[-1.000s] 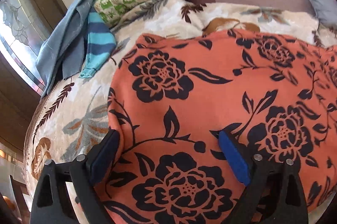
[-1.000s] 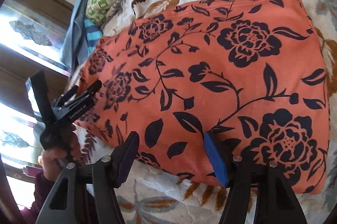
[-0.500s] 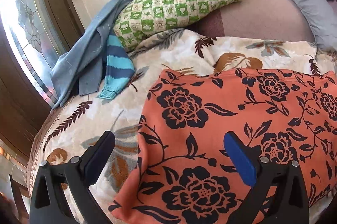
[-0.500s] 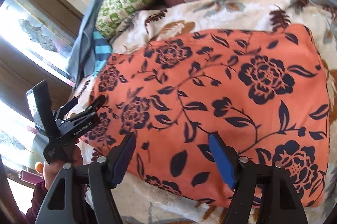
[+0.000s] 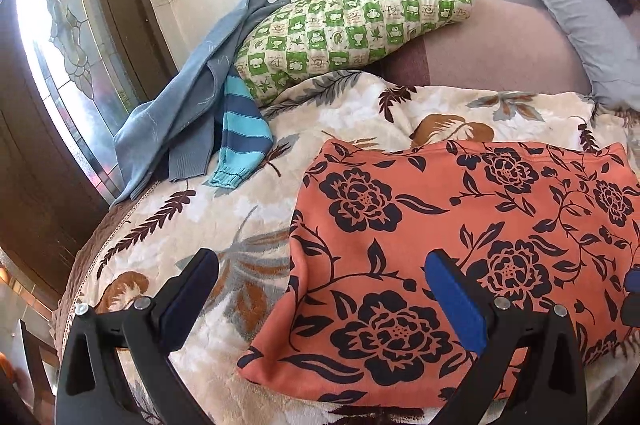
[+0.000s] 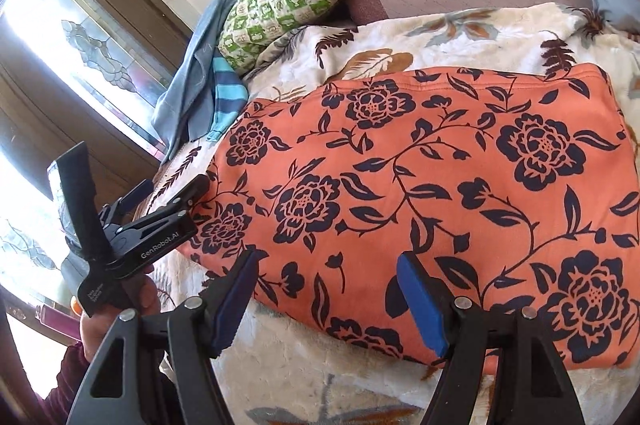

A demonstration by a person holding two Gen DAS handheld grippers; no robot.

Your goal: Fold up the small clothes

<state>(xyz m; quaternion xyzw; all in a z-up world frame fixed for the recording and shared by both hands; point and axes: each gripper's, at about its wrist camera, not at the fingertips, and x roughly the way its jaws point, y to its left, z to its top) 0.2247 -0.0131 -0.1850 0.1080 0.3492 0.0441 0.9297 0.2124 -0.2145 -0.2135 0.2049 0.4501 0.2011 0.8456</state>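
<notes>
Holding our left tongs (image 5: pixel 320 289) apart, nothing between pads, above left edge of orange floral garment (image 5: pixel 460 245), which lies folded flat on leaf-print blanket (image 5: pixel 240 217) on bed. Green checked pillow (image 5: pixel 352 29) and blue clothes (image 5: pixel 192 113) beyond.

Right wrist view: our right tongs (image 6: pixel 326 301) apart, empty, over near edge of orange floral garment (image 6: pixel 440 185). Left tongs (image 6: pixel 172 199) at garment's left end, in hand (image 6: pixel 116 309).

White lettering "GenRobot.AI" is showing on the black body of the left gripper (image 6: pixel 176 199), in the right wrist view. Smaller white print on its handle is staying too small to read.
</notes>
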